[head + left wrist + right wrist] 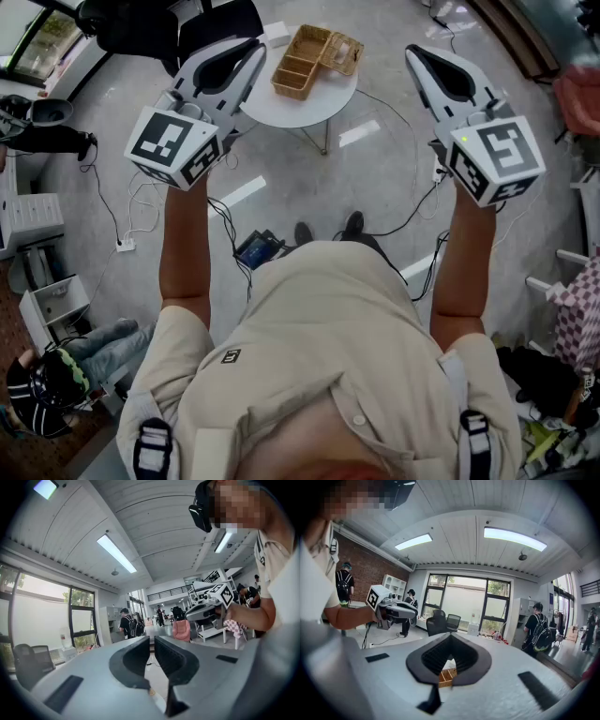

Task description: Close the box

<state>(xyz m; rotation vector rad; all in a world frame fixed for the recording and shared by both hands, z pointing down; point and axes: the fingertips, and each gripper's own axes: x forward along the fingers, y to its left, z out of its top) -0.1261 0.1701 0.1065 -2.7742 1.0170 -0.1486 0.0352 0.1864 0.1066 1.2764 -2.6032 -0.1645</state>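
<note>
Wicker box (302, 64) sits on round white table (309, 108), lid (343, 52) open, beyond both raised grippers; left gripper (255, 47) jaws a narrow slit apart, empty; right gripper (413, 52) jaws pressed together, empty

There are two grippers, the left gripper (253, 47) and the right gripper (419, 54), and each carries one of the two marker cubes (173, 145). Far ahead between them stands one round white table (323, 111), and on it is one woven box (300, 64) with one lid (344, 53). Two shoes (304, 232) show on the near floor. The right gripper view shows two ceiling lights (415, 541) overhead and two office chairs (436, 625) far off by the windows.
</note>
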